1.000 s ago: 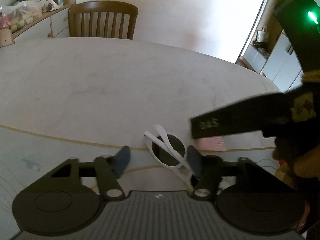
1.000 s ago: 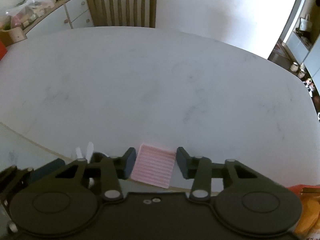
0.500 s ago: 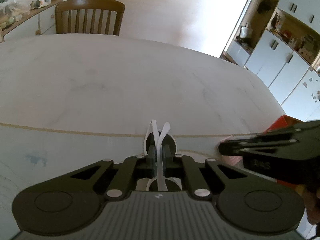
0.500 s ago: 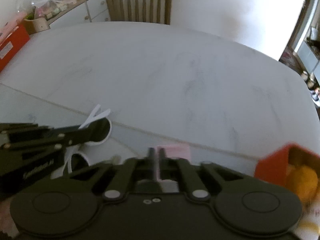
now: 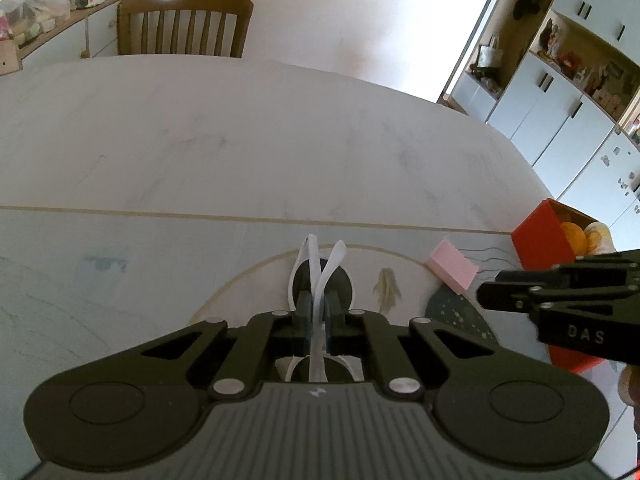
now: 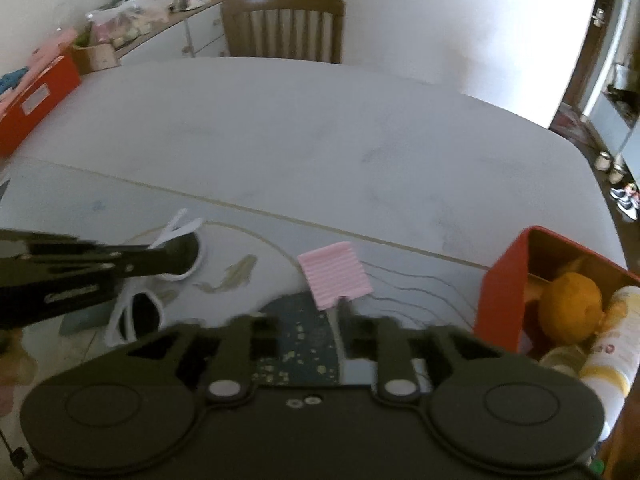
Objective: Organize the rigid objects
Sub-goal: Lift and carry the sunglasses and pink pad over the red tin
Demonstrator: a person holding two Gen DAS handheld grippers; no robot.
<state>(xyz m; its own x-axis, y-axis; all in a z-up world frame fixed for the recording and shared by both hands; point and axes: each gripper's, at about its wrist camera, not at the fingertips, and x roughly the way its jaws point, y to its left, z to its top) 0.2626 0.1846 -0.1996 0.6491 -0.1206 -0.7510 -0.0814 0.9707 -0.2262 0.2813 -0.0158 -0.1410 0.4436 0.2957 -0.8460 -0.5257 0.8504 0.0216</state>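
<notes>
My left gripper (image 5: 318, 308) is shut on white sunglasses (image 5: 320, 276) with dark lenses and holds them above the table mat. The sunglasses also show in the right wrist view (image 6: 156, 280), pinched by the left gripper (image 6: 180, 250). My right gripper (image 6: 340, 312) is shut on a pink ribbed pad (image 6: 334, 274) by its near edge and holds it lifted. In the left wrist view the pink pad (image 5: 452, 266) hangs at the tip of the right gripper (image 5: 482, 292).
A red box (image 6: 500, 292) holding an orange fruit and a bottle stands at the right. Another red box (image 6: 32, 100) sits at the table's far left. A wooden chair (image 5: 182, 24) stands behind the table (image 5: 240, 120). A patterned mat (image 5: 80, 280) covers the near side.
Both grippers closed, the left on the sunglasses and the right on the pink pad. Both have lifted their objects off the table and the views have pulled back.
</notes>
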